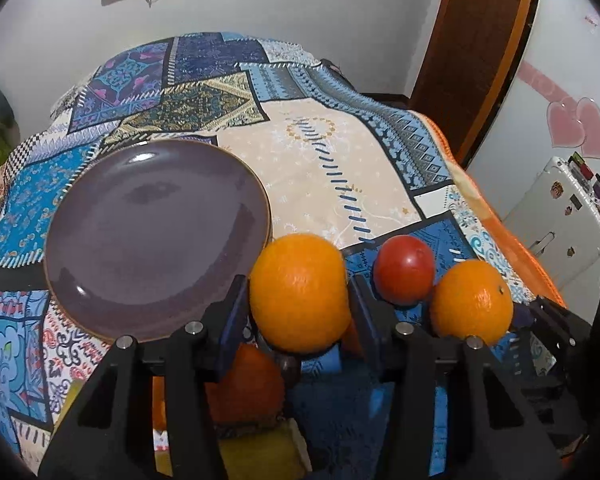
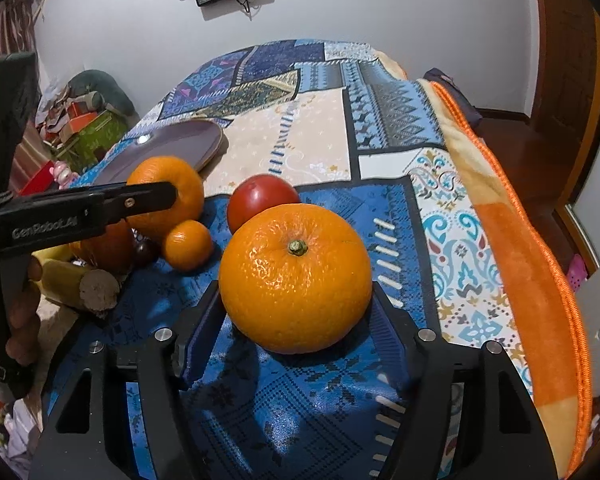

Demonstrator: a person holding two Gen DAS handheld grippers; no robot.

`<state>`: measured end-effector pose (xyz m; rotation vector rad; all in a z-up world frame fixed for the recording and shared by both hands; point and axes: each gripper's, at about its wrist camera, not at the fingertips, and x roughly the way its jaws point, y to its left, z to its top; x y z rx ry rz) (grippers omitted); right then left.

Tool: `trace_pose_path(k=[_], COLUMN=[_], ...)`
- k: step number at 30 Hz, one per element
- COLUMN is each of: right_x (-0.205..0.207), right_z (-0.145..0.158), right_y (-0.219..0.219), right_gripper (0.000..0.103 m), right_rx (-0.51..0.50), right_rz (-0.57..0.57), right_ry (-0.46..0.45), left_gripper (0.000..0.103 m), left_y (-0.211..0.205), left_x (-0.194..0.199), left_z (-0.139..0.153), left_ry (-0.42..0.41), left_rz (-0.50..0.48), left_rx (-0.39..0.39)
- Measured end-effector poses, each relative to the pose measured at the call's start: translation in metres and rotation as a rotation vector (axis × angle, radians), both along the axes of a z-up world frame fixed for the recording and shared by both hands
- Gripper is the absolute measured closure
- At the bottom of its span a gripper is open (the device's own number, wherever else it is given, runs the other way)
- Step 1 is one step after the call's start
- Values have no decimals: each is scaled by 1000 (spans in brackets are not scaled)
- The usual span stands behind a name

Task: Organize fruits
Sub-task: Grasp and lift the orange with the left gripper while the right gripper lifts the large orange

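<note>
My left gripper (image 1: 298,282) is shut on an orange (image 1: 300,296), which it holds just right of the purple plate (image 1: 152,240). In the right wrist view one left finger (image 2: 152,196) crosses that orange (image 2: 180,184). My right gripper (image 2: 297,288) is shut on a larger orange (image 2: 296,276) that rests on the blue patterned cloth (image 2: 284,400), pads against both its sides. A red tomato (image 2: 260,200) sits just behind it. This larger orange (image 1: 472,300) and the tomato (image 1: 404,268) lie to the right in the left wrist view.
A small mandarin (image 2: 188,244), a dark round fruit (image 2: 146,250), a deep-orange fruit (image 1: 248,384) and a banana (image 2: 68,280) lie under and beside the left gripper. A hand (image 2: 20,320) grips its handle. The orange blanket edge (image 2: 540,280) drops off at the right.
</note>
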<state>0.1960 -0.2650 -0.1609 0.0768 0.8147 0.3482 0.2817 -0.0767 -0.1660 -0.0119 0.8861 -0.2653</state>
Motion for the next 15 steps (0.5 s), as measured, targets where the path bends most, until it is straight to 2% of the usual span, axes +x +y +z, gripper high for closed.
trace_pose_path(k=[4, 8, 15], right_x=[-2, -4, -2], right_z=[11, 24, 44], right_y=[3, 8, 26], right_gripper=[37, 37, 37], right_rx=[-18, -32, -42], right_rz=[-1, -4, 27], right_ry=[-29, -45, -94], left_gripper=[54, 54, 54], left_y=[5, 10, 31], left_x=[-7, -17, -31], left_z=[11, 21, 45], left_ry=[-16, -61, -101], left_rz=[-5, 2, 24], left_rx=[-27, -9, -24])
